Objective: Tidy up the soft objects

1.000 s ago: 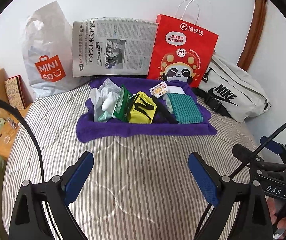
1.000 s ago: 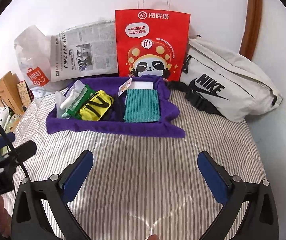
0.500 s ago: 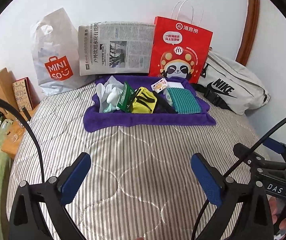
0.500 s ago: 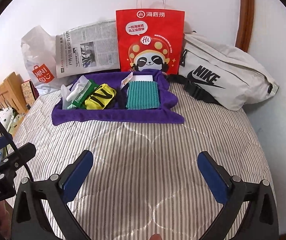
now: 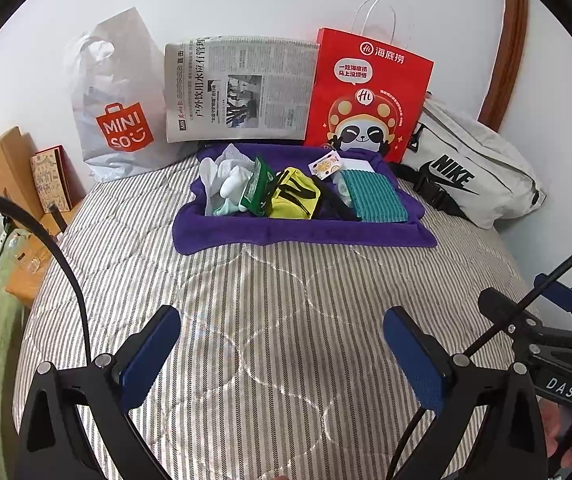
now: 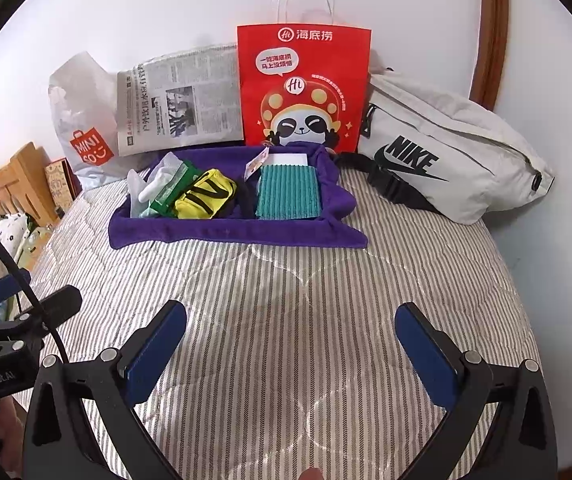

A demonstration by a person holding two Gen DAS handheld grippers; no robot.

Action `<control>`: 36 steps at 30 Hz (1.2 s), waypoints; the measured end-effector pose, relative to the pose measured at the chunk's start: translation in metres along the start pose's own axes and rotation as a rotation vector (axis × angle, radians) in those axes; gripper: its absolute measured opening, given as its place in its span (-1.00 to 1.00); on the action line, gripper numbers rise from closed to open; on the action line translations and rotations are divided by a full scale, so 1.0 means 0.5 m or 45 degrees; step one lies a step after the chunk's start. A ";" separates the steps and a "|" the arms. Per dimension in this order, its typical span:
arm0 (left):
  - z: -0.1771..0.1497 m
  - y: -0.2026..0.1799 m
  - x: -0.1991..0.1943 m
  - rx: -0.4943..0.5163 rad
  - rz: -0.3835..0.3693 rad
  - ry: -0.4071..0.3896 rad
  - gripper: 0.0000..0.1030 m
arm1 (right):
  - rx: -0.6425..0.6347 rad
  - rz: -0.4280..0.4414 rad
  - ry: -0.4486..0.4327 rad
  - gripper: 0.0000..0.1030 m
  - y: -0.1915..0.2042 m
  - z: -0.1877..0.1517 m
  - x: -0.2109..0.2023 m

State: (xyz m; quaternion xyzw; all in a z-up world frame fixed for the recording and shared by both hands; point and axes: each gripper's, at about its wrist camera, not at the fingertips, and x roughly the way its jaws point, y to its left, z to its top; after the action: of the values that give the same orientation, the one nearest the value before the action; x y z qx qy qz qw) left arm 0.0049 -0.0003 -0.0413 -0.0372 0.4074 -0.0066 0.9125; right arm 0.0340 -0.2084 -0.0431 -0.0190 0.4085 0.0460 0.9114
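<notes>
Covering nearly the whole view, the striped quilted bed (image 5: 286, 320) carries a purple towel (image 6: 238, 232) at its far end by the wall, with a white Nike bag (image 6: 446, 152), a red paper bag (image 6: 306, 88), a newspaper (image 5: 242, 88) and a Miniso bag (image 5: 114, 112) propped behind it. On the towel lie, left to right, white socks (image 5: 226, 180), a green packet (image 5: 258, 192), a yellow pouch (image 6: 206, 196) and a folded teal cloth (image 6: 288, 192). Nearest the cameras, the left gripper (image 5: 282, 354) and right gripper (image 6: 290, 354) hang over bare quilt, well apart from the towel, jaws spread wide and empty.
</notes>
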 end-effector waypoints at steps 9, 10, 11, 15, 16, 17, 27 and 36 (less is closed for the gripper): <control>0.000 -0.004 -0.006 0.007 -0.008 0.002 0.99 | 0.002 -0.024 -0.013 0.99 -0.002 0.001 -0.005; 0.000 -0.004 -0.006 0.008 -0.009 0.004 0.99 | 0.000 -0.028 -0.012 0.99 -0.002 0.001 -0.004; 0.001 -0.004 -0.006 0.009 -0.009 0.006 0.99 | -0.003 -0.033 -0.011 0.99 -0.002 0.000 -0.004; -0.002 -0.005 -0.006 0.006 -0.007 0.005 0.99 | -0.001 -0.035 -0.004 0.99 -0.003 -0.001 -0.002; -0.003 -0.006 -0.007 0.007 -0.004 0.007 0.99 | -0.001 -0.035 -0.003 0.99 -0.004 -0.001 -0.002; -0.004 -0.006 -0.007 0.008 0.001 0.008 0.99 | 0.000 -0.035 -0.003 0.99 -0.004 0.000 -0.002; -0.007 -0.008 -0.008 0.008 -0.004 0.010 0.99 | 0.000 -0.041 -0.004 0.99 -0.006 -0.001 -0.007; -0.011 -0.005 -0.011 0.017 -0.011 0.011 0.99 | 0.000 -0.039 -0.010 0.99 -0.006 -0.001 -0.012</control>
State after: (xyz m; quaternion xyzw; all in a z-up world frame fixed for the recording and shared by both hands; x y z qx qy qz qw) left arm -0.0029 -0.0030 -0.0405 -0.0327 0.4113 -0.0133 0.9108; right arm 0.0299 -0.2115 -0.0388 -0.0252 0.4047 0.0322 0.9136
